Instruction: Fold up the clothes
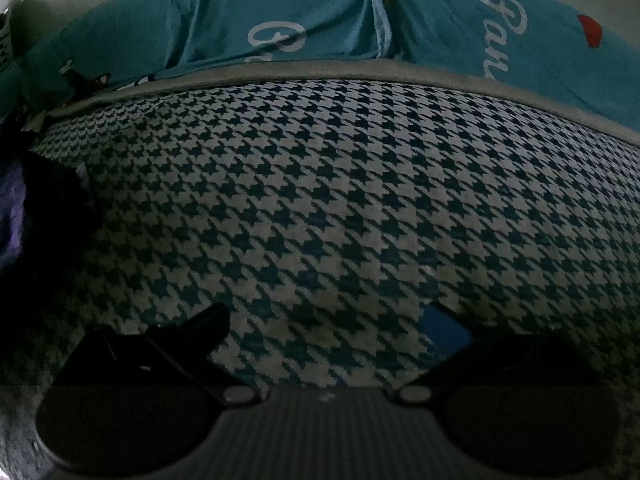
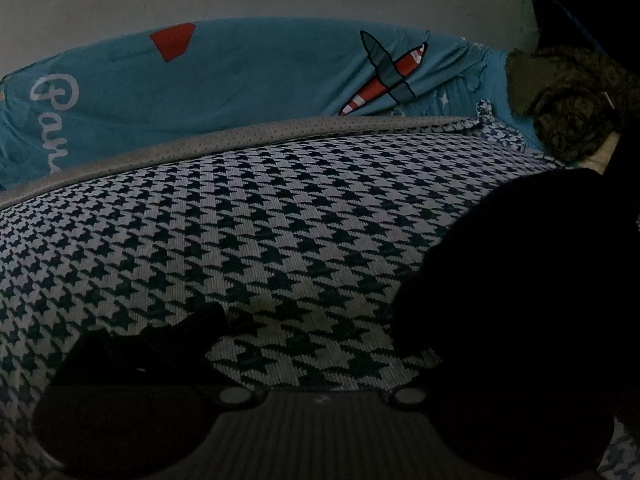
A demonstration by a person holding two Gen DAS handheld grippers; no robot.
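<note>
A dark garment lies on the right side of the houndstooth cover, a black mass that fills the right part of the right wrist view and hides one finger of the right gripper. It is too dark to tell what kind of clothing it is. The other finger shows on the left, just over the cover; with its partner hidden, I cannot tell how wide the jaws stand or whether they hold the cloth.

In the left wrist view, dark and purple cloth lies at the far left edge. The left gripper hovers low over the houndstooth cover, its jaws spread wide with nothing between them; one finger carries a blue pad.

A grey band borders the far edge of the cover. Beyond it lies a teal sheet printed with white script, a red shape and a striped plane. A brown furry blanket sits at the far right.
</note>
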